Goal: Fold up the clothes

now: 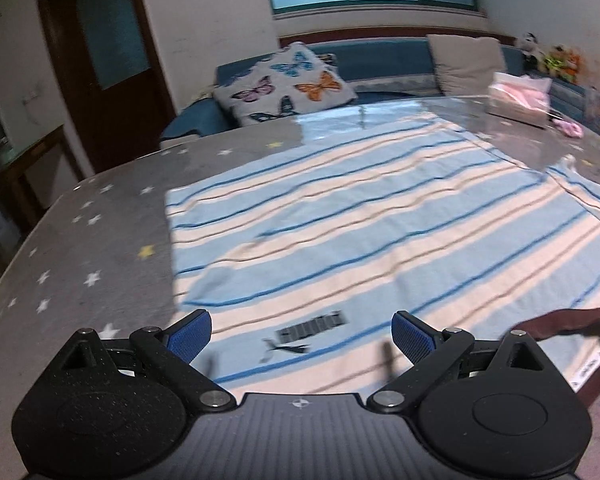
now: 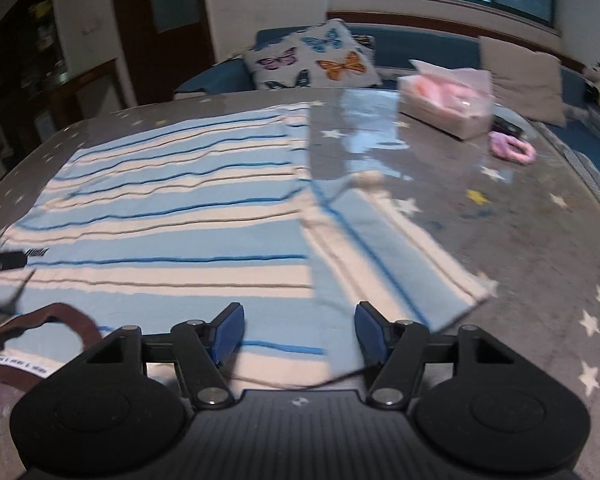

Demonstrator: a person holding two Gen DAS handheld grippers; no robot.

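A striped shirt (image 1: pixel 360 220) in pale blue and cream with thin dark-blue lines lies spread flat on a grey star-print table cover (image 1: pixel 80 260), its brown collar (image 2: pixel 40 332) at the near edge and a small dark logo (image 1: pixel 300 332) printed just beyond it. The left gripper (image 1: pixel 302 334) hangs over the near part of the shirt with its 2 blue-padded fingers (image 1: pixel 190 336) standing wide apart and nothing between them. The right gripper (image 2: pixel 300 330) is over the shirt's near edge, its jaws apart too, narrower than the left's; the cloth lies below the pads, not pinched. From the right wrist view, a short sleeve (image 2: pixel 392 248) sticks out toward 4 o'clock from the body. At 1 o'clock on the table sit a clear tissue box (image 2: pixel 446 104) and, just beside it toward 4 o'clock, a pink scrunchie (image 2: pixel 512 148). Beyond the table at 12 o'clock, a butterfly cushion (image 1: pixel 284 84) rests on a blue sofa (image 1: pixel 380 60).
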